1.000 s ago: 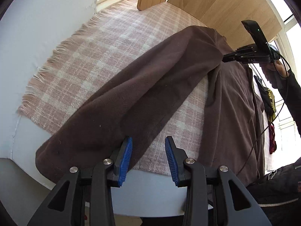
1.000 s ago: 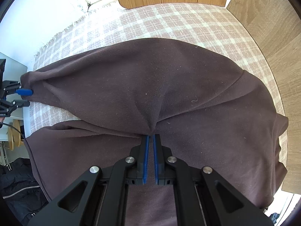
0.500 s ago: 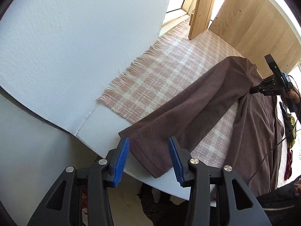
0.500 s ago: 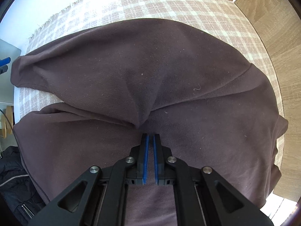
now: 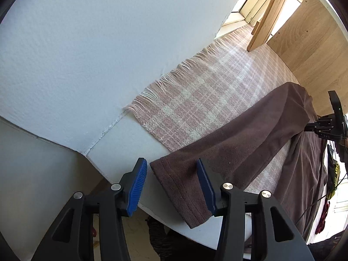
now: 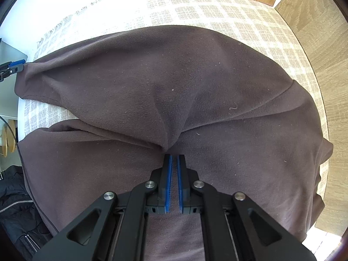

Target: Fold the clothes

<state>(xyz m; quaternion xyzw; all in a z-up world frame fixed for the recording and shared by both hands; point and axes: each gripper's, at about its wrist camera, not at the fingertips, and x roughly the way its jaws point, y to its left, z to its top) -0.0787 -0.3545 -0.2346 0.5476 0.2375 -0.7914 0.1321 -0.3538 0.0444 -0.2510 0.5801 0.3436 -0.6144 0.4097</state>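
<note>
A brown fleece garment (image 6: 195, 82) lies spread on a pink plaid blanket (image 5: 195, 91). One long sleeve (image 5: 250, 143) stretches to the white table's near edge, and its cuff (image 5: 180, 187) lies between the blue pads of my left gripper (image 5: 171, 167). Those jaws are opening; the left pad stands clear of the cuff. My right gripper (image 6: 174, 155) points straight down, shut on a pinch of the garment where the sleeve meets the body, and creases radiate from its tips. It also shows far right as the right gripper (image 5: 308, 127). The left gripper (image 6: 15, 65) appears at the sleeve's end.
A white wall (image 5: 97, 54) rises close on the left of the table (image 5: 121, 139). Wooden panels (image 5: 308, 43) stand behind and to the right. A black jacket (image 6: 15, 206) and a cable (image 6: 24, 169) hang off the table's near left side.
My left gripper slid along the sleeve from its middle to the cuff, rolled, and its jaws widened. The right gripper stayed pinched at the same fold.
</note>
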